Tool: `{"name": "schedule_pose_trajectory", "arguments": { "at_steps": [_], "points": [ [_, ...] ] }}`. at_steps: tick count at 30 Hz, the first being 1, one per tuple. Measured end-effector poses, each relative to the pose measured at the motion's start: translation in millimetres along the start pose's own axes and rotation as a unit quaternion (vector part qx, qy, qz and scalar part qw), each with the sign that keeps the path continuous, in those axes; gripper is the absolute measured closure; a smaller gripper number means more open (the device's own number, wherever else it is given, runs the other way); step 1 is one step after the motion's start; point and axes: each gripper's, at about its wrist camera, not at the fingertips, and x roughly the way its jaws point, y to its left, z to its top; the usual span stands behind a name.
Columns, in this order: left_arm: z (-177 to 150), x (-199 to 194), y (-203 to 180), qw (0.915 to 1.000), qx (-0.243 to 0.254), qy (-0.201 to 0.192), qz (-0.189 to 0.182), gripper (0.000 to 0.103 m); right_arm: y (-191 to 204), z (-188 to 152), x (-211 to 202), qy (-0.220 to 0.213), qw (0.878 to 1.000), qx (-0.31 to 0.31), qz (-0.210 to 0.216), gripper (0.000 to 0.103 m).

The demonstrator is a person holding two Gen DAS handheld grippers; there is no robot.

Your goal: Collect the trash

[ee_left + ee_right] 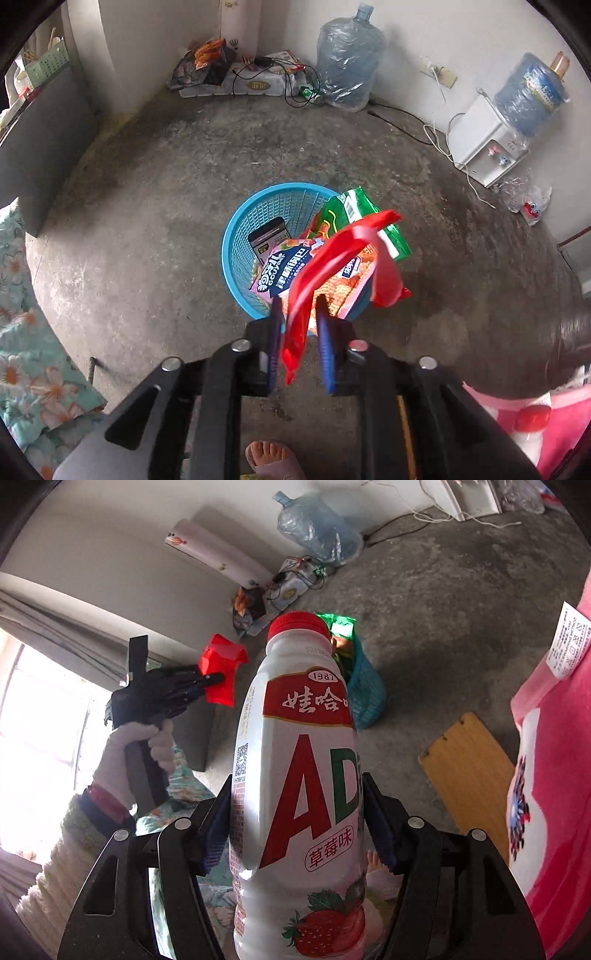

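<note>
A blue mesh trash basket stands on the concrete floor, holding a pink snack bag, a green wrapper and a dark box. My left gripper is shut on a red plastic wrapper and holds it above the basket's near rim. It also shows in the right wrist view, with the red wrapper. My right gripper is shut on a white strawberry drink bottle with a red cap. The basket sits behind the bottle.
Two large water jugs, a white dispenser, cables and snack bags lie along the far wall. A floral blanket is at left. A yellow board lies on the floor. My foot is below.
</note>
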Motion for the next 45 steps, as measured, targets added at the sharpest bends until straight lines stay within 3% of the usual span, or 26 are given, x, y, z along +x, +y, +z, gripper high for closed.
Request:
{"name": "schedule_pose_trajectory", "arguments": {
  "at_steps": [1, 4, 7, 9, 13, 16, 18, 21, 24, 25, 28, 32, 38, 45],
  "points": [
    [4, 15, 4, 0.9999, -0.011, 0.005, 0.0, 0.058, -1, 0, 3, 0.002, 1.0, 0.001, -0.009, 0.042],
    [5, 35, 20, 0.9989, -0.04, 0.019, -0.013, 0.056, -3, 1, 10, 0.006, 1.0, -0.004, -0.022, 0.042],
    [-1, 19, 34, 0.9983, -0.042, 0.02, -0.036, 0.056, 1, 3, 16, 0.01, 1.0, -0.008, -0.028, 0.042],
    [-4, -5, 47, 0.9982, -0.037, 0.014, -0.046, 0.055, 7, 8, 22, 0.013, 0.999, -0.009, -0.032, 0.042],
    [-20, -78, 82, 0.9967, -0.04, -0.016, -0.069, 0.052, 38, 30, 37, 0.008, 1.0, -0.008, 0.021, 0.042],
    [-42, -138, 119, 0.9942, -0.051, -0.051, -0.08, 0.049, 60, 57, 81, 0.045, 0.996, -0.003, 0.074, 0.042],
    [-62, -174, 143, 0.992, -0.063, -0.073, -0.081, 0.047, 73, 78, 120, 0.073, 0.994, -0.003, 0.076, 0.042],
    [-97, -222, 171, 0.989, -0.064, -0.11, -0.075, 0.047, 88, 113, 178, 0.097, 0.994, 0.003, 0.056, 0.042],
    [-133, -253, 189, 0.9876, -0.059, -0.138, -0.046, 0.045, 92, 141, 223, 0.063, 0.998, 0.023, -0.019, 0.038],
    [-145, -261, 194, 0.9873, -0.056, -0.143, -0.042, 0.045, 90, 146, 236, 0.051, 0.998, 0.019, -0.04, 0.035],
    [-175, -275, 205, 0.9858, -0.062, -0.148, -0.05, 0.045, 71, 147, 267, 0.073, 0.994, 0.047, -0.072, 0.033],
    [-199, -285, 211, 0.9844, -0.054, -0.162, -0.045, 0.045, 56, 125, 236, 0.054, 0.996, 0.07, -0.033, 0.033],
    [-214, -296, 199, 0.9803, -0.026, -0.181, -0.073, 0.045, 65, 80, 126, 0.026, 0.999, 0.019, 0.01, 0.033],
    [-244, -316, 158, 0.9742, 0.022, -0.196, -0.11, 0.045, 99, 3, 8, -0.031, 0.994, -0.101, -0.019, 0.033]
  ]
}}
